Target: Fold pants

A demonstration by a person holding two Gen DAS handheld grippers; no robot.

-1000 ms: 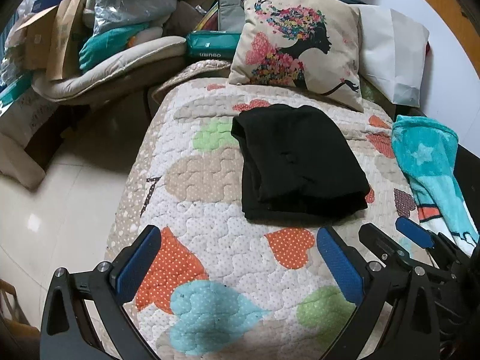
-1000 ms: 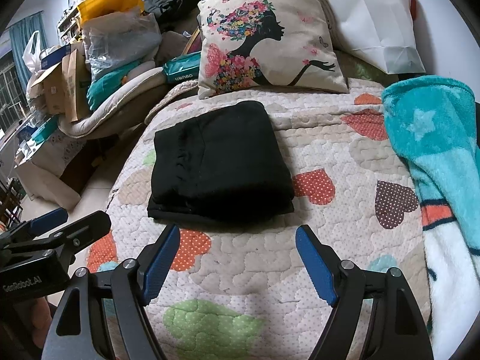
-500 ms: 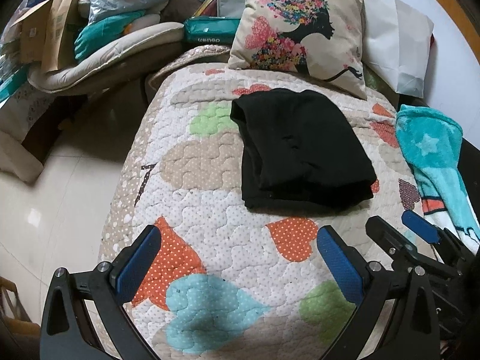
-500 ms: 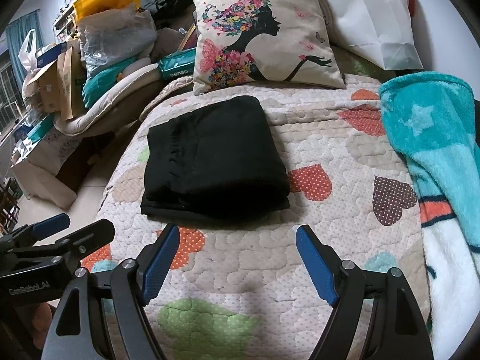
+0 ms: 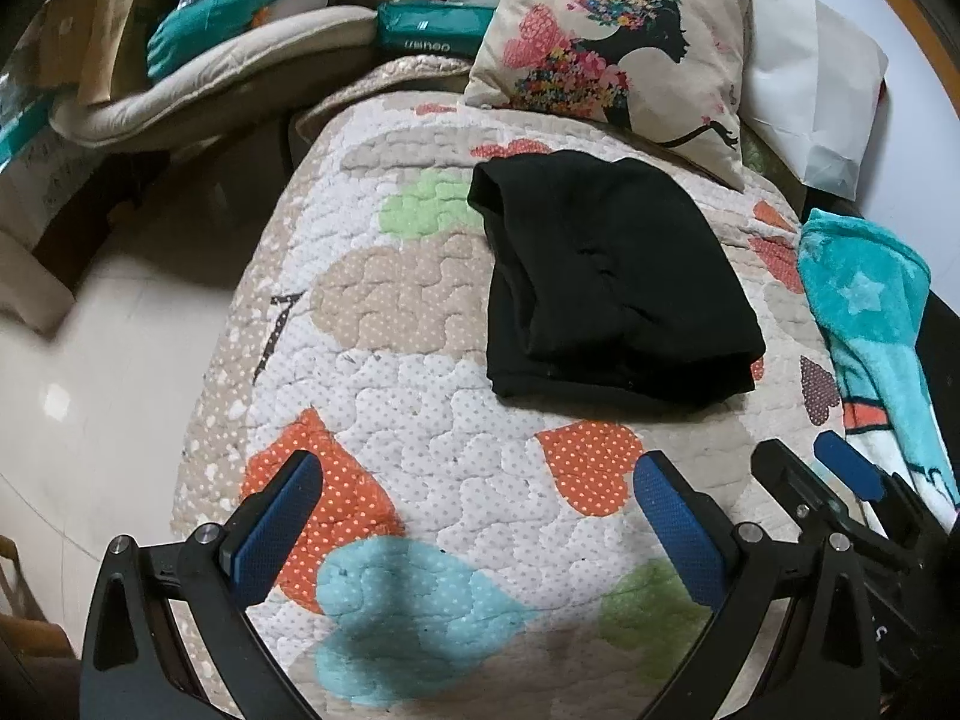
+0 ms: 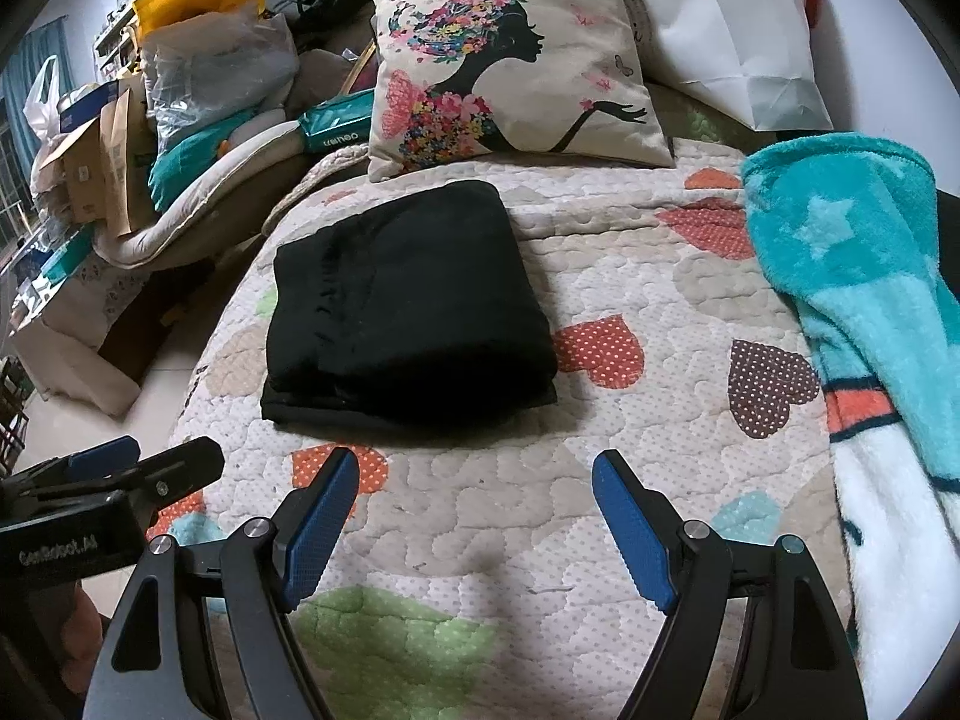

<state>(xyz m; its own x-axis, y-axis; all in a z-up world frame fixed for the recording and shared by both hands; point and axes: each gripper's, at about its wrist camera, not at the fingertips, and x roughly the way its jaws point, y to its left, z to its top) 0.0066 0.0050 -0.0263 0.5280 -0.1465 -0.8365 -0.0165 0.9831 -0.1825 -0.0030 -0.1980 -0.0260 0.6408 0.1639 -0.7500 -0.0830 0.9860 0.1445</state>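
The black pants [image 5: 606, 276] lie folded into a compact rectangle on the heart-patterned quilt [image 5: 420, 372], in front of the pillow. They also show in the right wrist view [image 6: 408, 300]. My left gripper [image 5: 474, 516] is open and empty, held above the quilt near its front end, short of the pants. My right gripper [image 6: 474, 516] is open and empty too, just in front of the pants' near edge. Each gripper's blue pads show at the edge of the other's view.
A printed pillow [image 6: 510, 60] and a white bag [image 6: 732, 30] stand at the head of the bed. A teal star blanket [image 6: 858, 276] lies along the right side. Piled bags, boxes and cushions [image 6: 180, 120] crowd the left, with tiled floor [image 5: 90, 390] beside the bed.
Both grippers have drawn back slightly from the folded pants, which sit a little farther up in both views. Both stay open and empty.
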